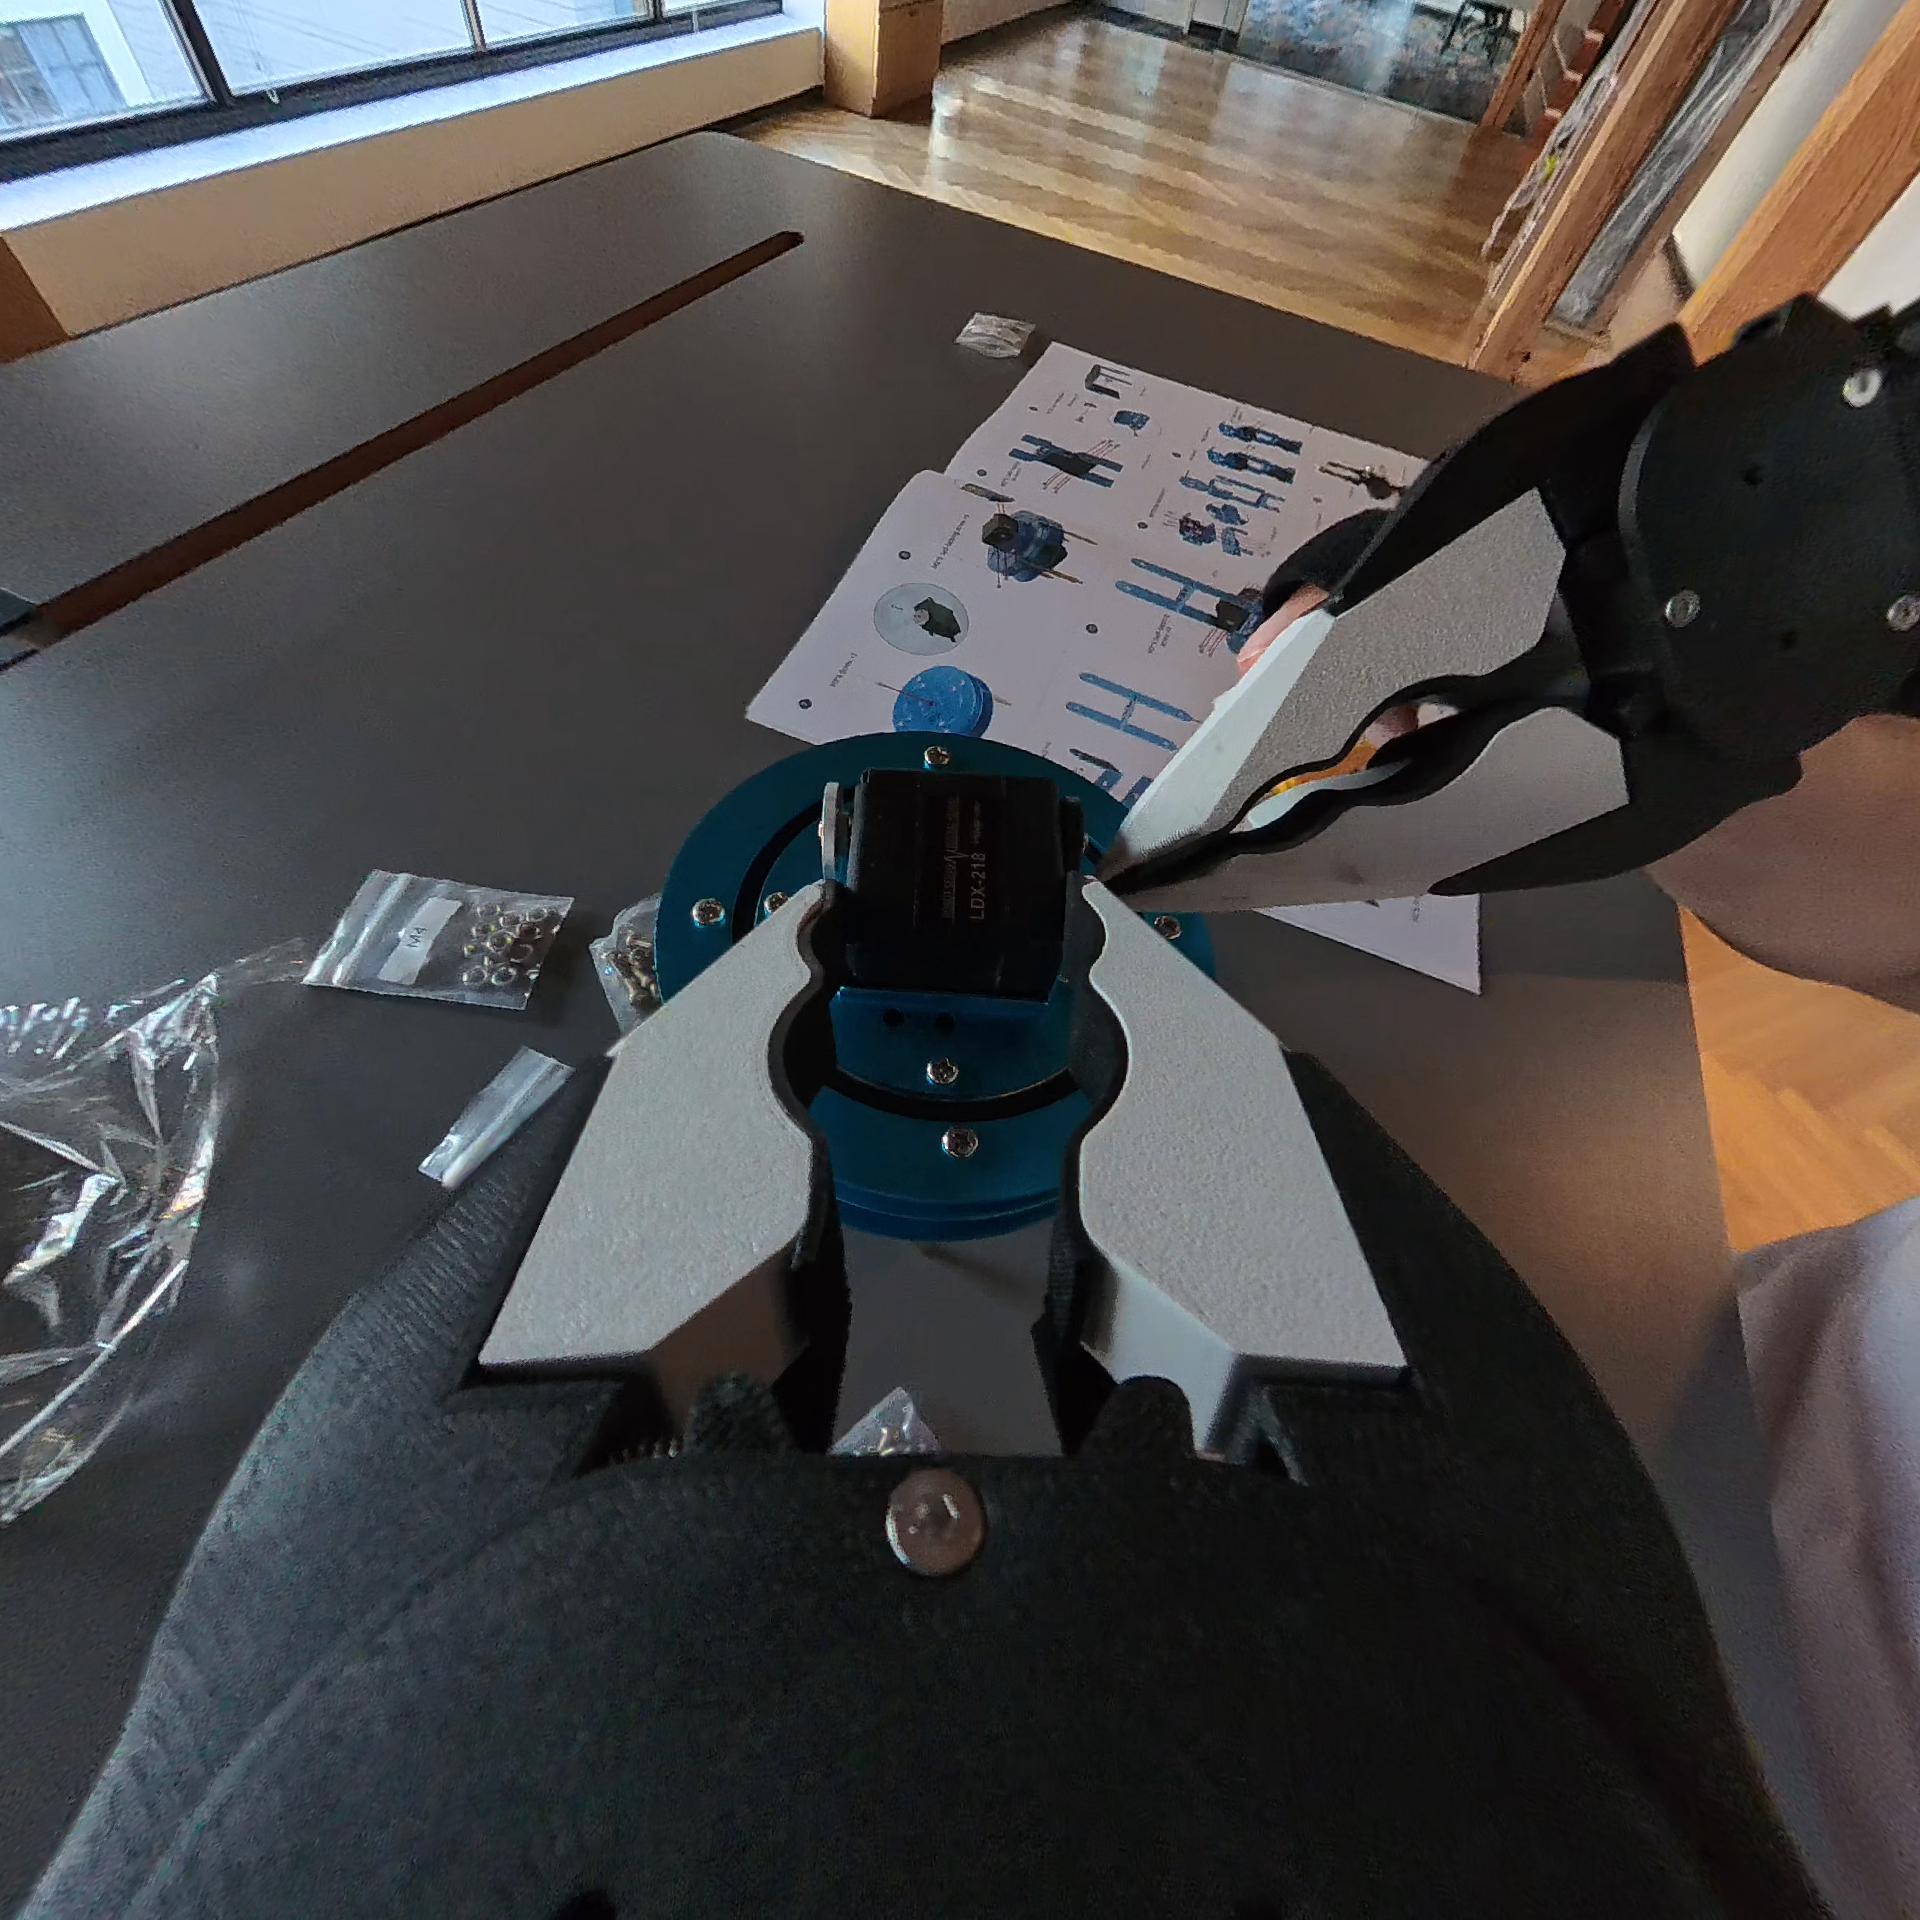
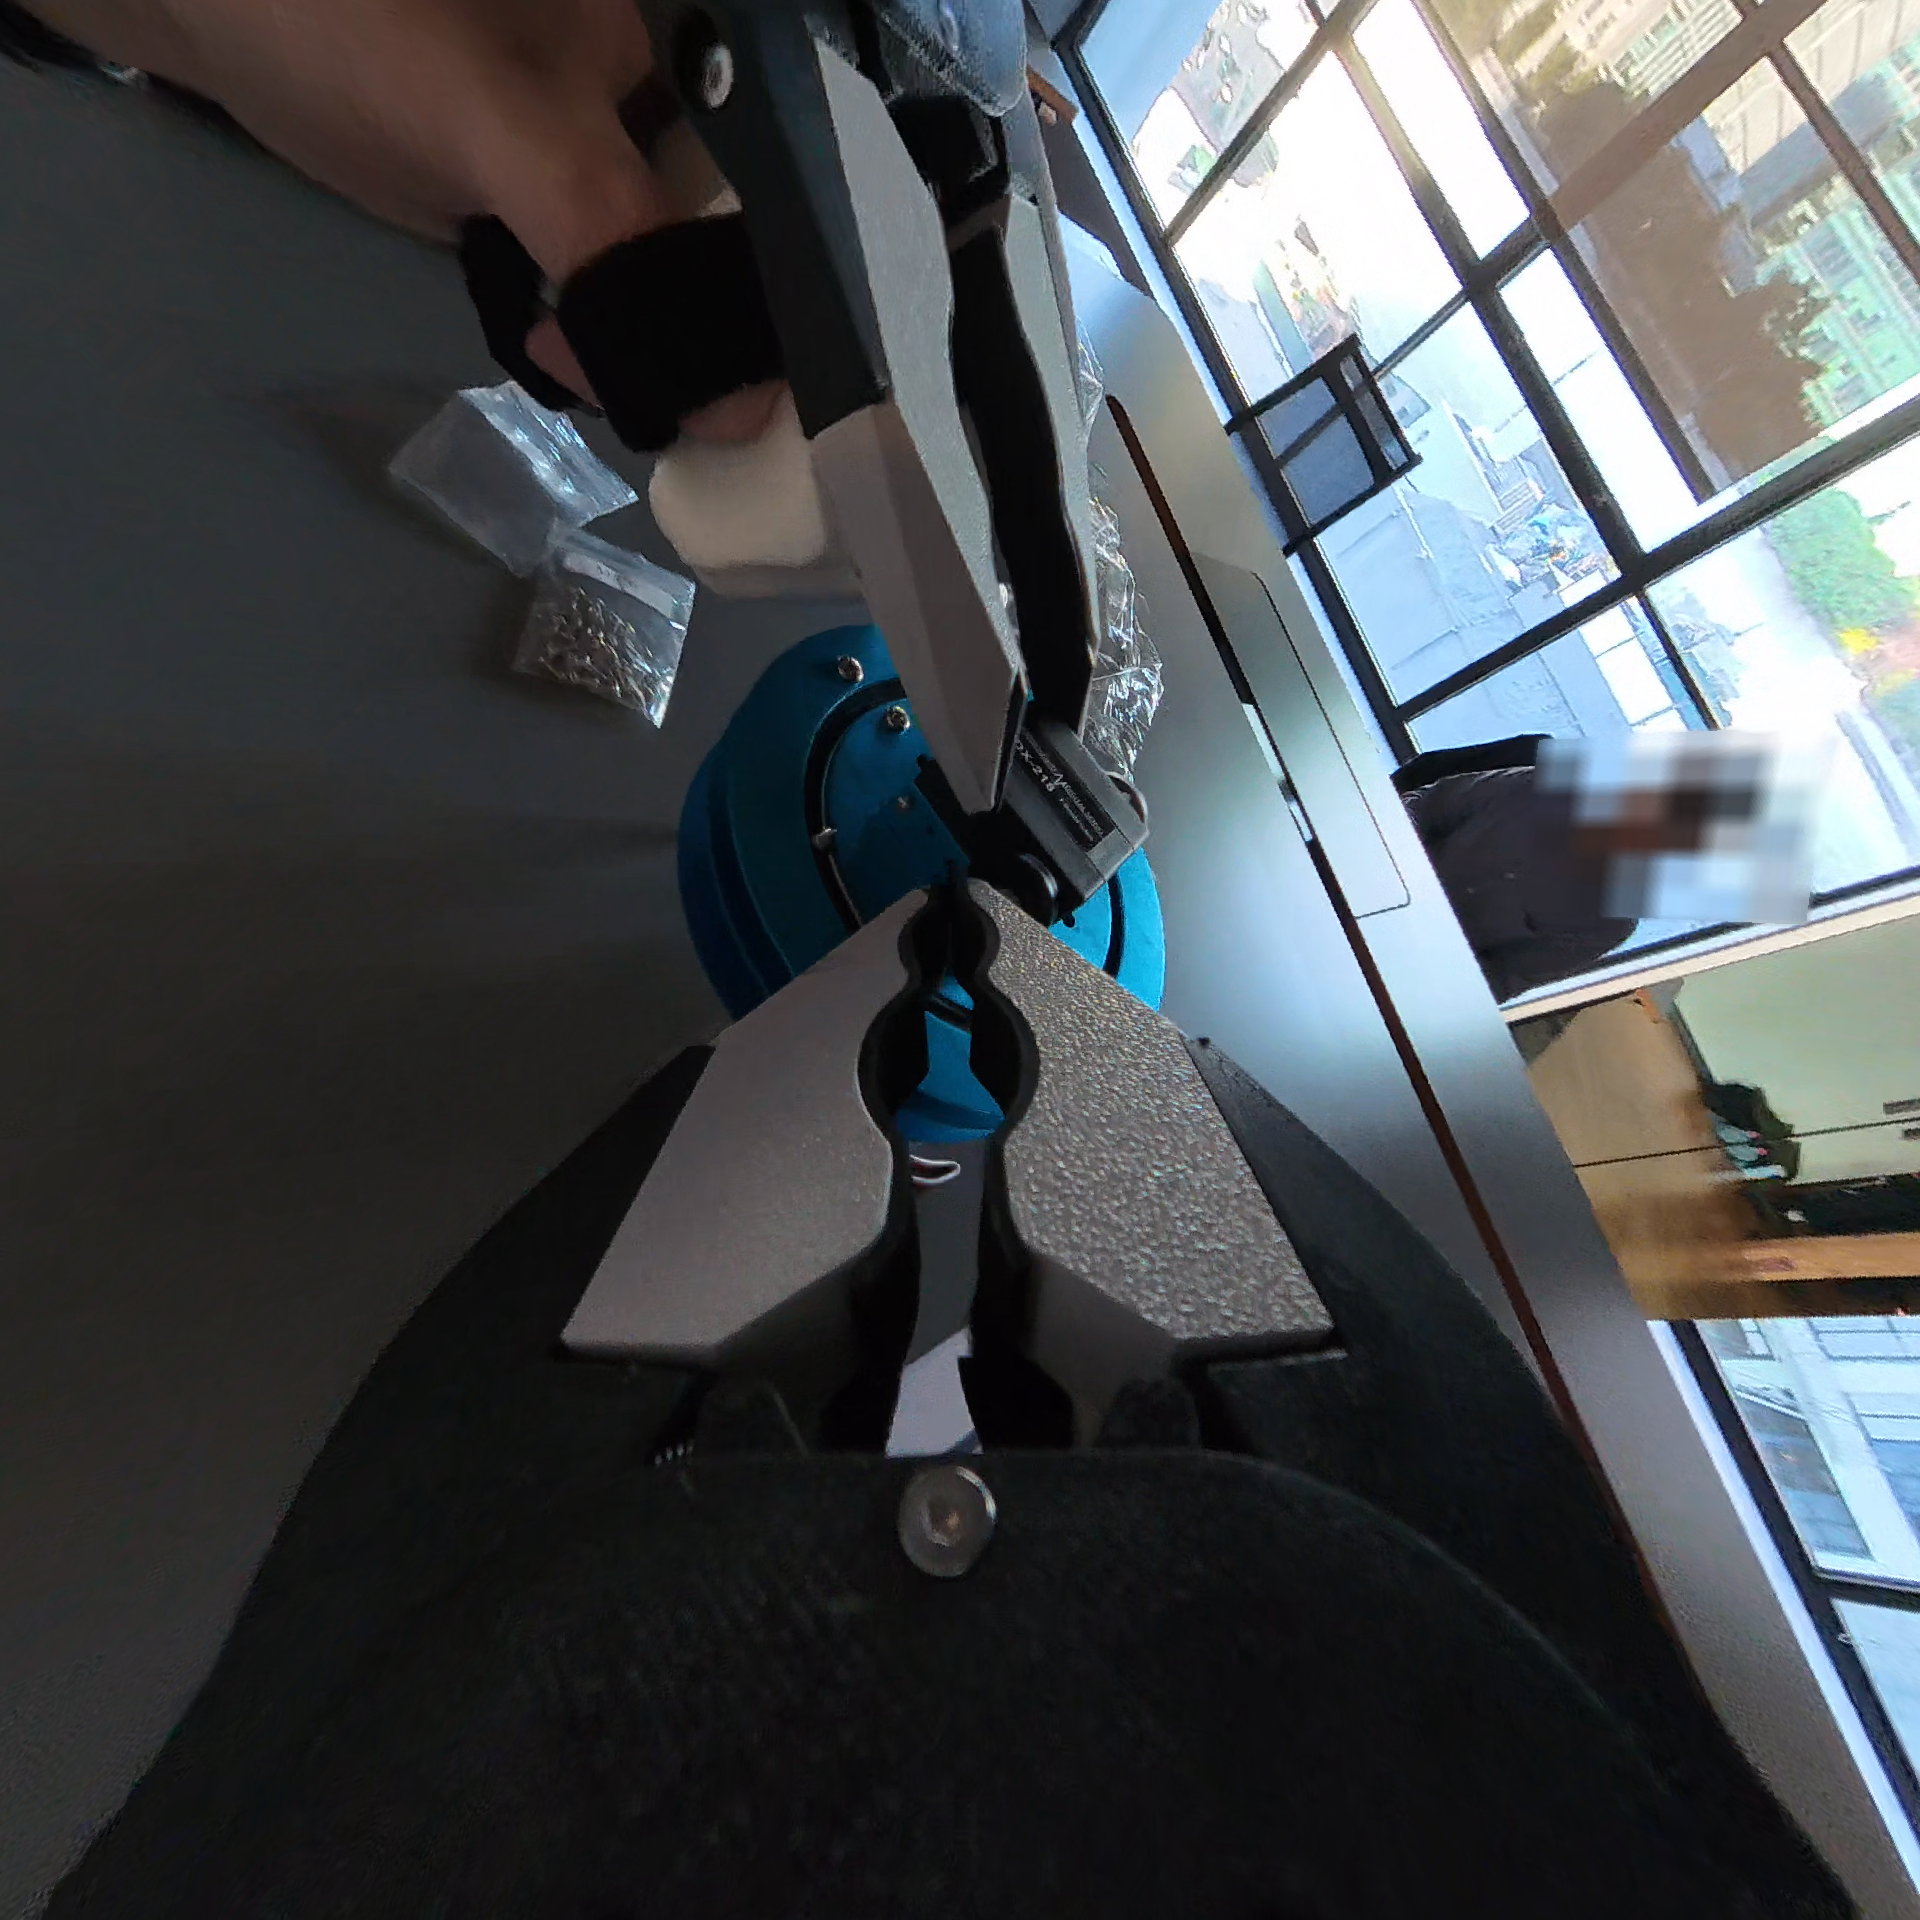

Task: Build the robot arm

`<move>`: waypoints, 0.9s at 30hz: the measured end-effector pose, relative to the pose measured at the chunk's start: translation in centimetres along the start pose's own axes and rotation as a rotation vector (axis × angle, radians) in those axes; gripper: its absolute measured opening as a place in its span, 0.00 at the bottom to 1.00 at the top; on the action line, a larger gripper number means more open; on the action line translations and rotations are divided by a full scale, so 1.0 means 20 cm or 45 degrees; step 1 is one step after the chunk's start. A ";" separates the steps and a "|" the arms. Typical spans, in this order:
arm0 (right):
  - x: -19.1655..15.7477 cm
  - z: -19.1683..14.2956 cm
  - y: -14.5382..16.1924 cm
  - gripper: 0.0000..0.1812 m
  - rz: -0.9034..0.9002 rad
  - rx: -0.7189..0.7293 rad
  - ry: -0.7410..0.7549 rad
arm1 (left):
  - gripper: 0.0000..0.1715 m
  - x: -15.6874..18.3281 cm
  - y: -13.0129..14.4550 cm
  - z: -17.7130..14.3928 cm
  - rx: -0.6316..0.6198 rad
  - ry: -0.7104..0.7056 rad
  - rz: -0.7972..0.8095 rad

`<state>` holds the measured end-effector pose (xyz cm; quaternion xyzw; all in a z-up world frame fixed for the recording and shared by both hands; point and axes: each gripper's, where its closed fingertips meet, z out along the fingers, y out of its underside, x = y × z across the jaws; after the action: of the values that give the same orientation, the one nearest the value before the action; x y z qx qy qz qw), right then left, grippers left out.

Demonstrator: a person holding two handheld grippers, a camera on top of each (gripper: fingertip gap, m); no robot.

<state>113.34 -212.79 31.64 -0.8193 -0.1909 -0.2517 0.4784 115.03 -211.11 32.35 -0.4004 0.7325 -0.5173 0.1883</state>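
A black servo (image 1: 956,883) stands on a round blue metal base (image 1: 914,1174) on the dark table. My left gripper (image 1: 953,899) is shut on the servo, one finger on each side. My right gripper (image 1: 1117,883) comes in from the right, with its tips against the servo's right side at the base. In the right wrist view my right gripper (image 2: 956,894) is shut on a thin cable (image 2: 935,1172) with red and white wires showing between the fingers. That view also shows the left gripper (image 2: 1039,748) clamping the servo (image 2: 1070,821) over the blue base (image 2: 790,831).
Printed instruction sheets (image 1: 1091,582) lie behind the base. A bag of nuts (image 1: 447,940), a bag of screws (image 1: 629,956), a small clear packet (image 1: 499,1112) and crumpled clear plastic (image 1: 83,1195) lie to the left. A long slot (image 1: 416,416) crosses the table. The table edge is close on the right. The tips of both grippers are at nearly the same place.
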 end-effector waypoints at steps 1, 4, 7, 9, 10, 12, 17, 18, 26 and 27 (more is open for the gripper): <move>0.00 0.00 0.00 0.00 0.002 0.007 0.003 | 0.24 0.00 0.00 0.00 0.011 0.006 -0.010; -0.02 -0.02 -0.02 0.00 0.082 0.035 -0.033 | 0.24 0.00 0.00 -0.01 0.044 0.024 -0.041; -0.03 -0.05 -0.02 0.00 0.149 0.053 -0.081 | 0.25 0.00 -0.03 -0.04 0.083 0.028 -0.020; -0.03 -0.06 -0.02 0.00 0.184 0.070 -0.115 | 0.27 0.00 -0.06 -0.09 0.119 0.016 0.002; -0.04 -0.07 -0.03 0.01 0.215 0.095 -0.159 | 0.27 0.00 -0.08 -0.12 0.130 0.009 0.007; -0.05 -0.06 -0.05 0.04 0.356 0.151 -0.246 | 0.25 -0.01 -0.10 -0.16 0.154 -0.006 0.016; -0.09 -0.02 -0.08 0.05 0.551 0.190 -0.389 | 0.23 -0.04 -0.09 -0.19 0.150 -0.021 0.028; -0.09 -0.01 -0.07 0.05 0.566 0.170 -0.397 | 0.23 -0.04 -0.09 -0.19 0.146 -0.025 0.031; -0.13 0.04 -0.05 0.00 0.625 0.085 -0.496 | 0.22 -0.02 -0.07 -0.18 0.108 -0.021 0.055; -0.13 0.04 -0.05 0.00 0.644 0.072 -0.510 | 0.22 -0.02 -0.07 -0.18 0.107 -0.018 0.056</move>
<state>110.94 -211.70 30.49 -0.8604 -0.0787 0.0469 0.5013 113.40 -208.78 35.04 -0.3795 0.7174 -0.5406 0.2215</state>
